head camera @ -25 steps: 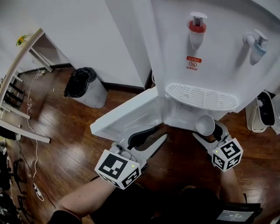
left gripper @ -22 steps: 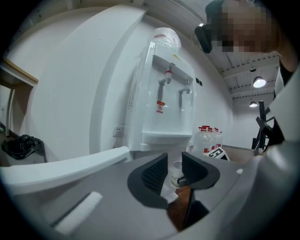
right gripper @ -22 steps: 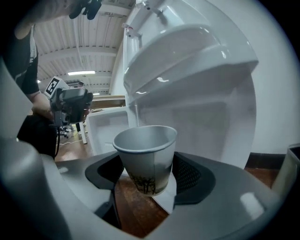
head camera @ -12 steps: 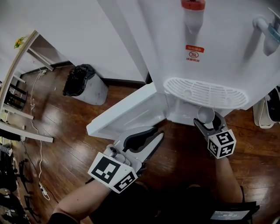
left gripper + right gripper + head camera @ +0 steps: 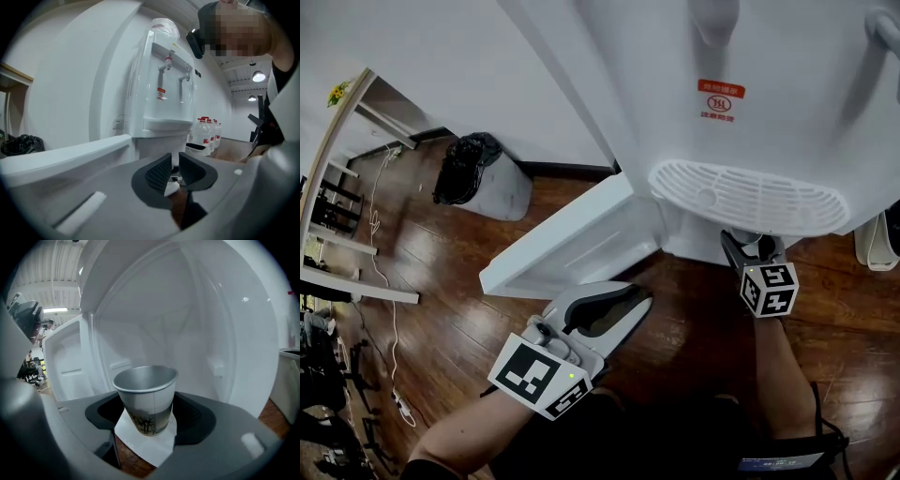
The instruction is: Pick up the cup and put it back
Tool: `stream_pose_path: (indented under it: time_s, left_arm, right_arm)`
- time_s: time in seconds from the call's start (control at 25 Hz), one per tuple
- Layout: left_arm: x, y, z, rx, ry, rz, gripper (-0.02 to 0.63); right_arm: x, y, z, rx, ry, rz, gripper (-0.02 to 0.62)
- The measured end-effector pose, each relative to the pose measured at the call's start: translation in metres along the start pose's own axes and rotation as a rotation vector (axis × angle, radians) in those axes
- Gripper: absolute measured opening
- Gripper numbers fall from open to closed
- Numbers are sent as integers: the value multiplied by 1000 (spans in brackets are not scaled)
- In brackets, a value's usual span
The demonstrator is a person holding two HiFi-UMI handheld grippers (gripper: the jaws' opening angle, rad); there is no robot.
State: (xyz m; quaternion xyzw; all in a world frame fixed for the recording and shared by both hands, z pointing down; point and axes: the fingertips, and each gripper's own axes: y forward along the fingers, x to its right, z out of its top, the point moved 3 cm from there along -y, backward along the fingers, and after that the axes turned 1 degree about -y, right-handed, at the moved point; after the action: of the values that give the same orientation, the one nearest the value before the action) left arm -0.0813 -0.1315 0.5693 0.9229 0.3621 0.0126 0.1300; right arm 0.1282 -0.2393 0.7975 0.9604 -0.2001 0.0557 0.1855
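A paper cup [image 5: 146, 392] with a grey inside and a dark tree print stands upright between the pads of my right gripper [image 5: 147, 412], which is shut on its lower half. In the right gripper view the cup sits inside the white cabinet [image 5: 187, 333] of the water dispenser [image 5: 750, 112]. In the head view my right gripper [image 5: 748, 246] reaches under the drip tray [image 5: 745, 197], and the cup is hidden there. My left gripper [image 5: 623, 305] hangs low in front of the open cabinet door [image 5: 562, 248], its jaws together on nothing [image 5: 174, 171].
The cabinet door [image 5: 65, 362] swings out to the left of the cup. A bin with a black bag [image 5: 483, 178] stands against the wall at the left. Several water bottles [image 5: 206, 133] stand beyond the dispenser. The floor [image 5: 441, 309] is dark wood.
My right gripper has carried the cup forward under the drip tray into the cabinet, so the cup no longer shows in the head view. The left gripper has hardly moved.
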Motion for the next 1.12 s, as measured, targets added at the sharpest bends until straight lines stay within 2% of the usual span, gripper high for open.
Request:
stream_pose_path:
  time_s: [0.36,0.52,0.84,1.12]
  left_arm:
    - [-7,-2,1,7,-15,4,354]
    - [-9,-4,-9,-24,10,4,354]
    - [-17,-7,-14,-39,14,7,354]
    - [-26,-12,-26,-77,14,21,354]
  right_arm:
    - [11,33,-9,-17,14,-80,318]
    - [20,48,-8,-9,39,-123,318]
    - [38,73,-15,-41,69,-189,318]
    - [45,82,-22,-29,85,-239,318]
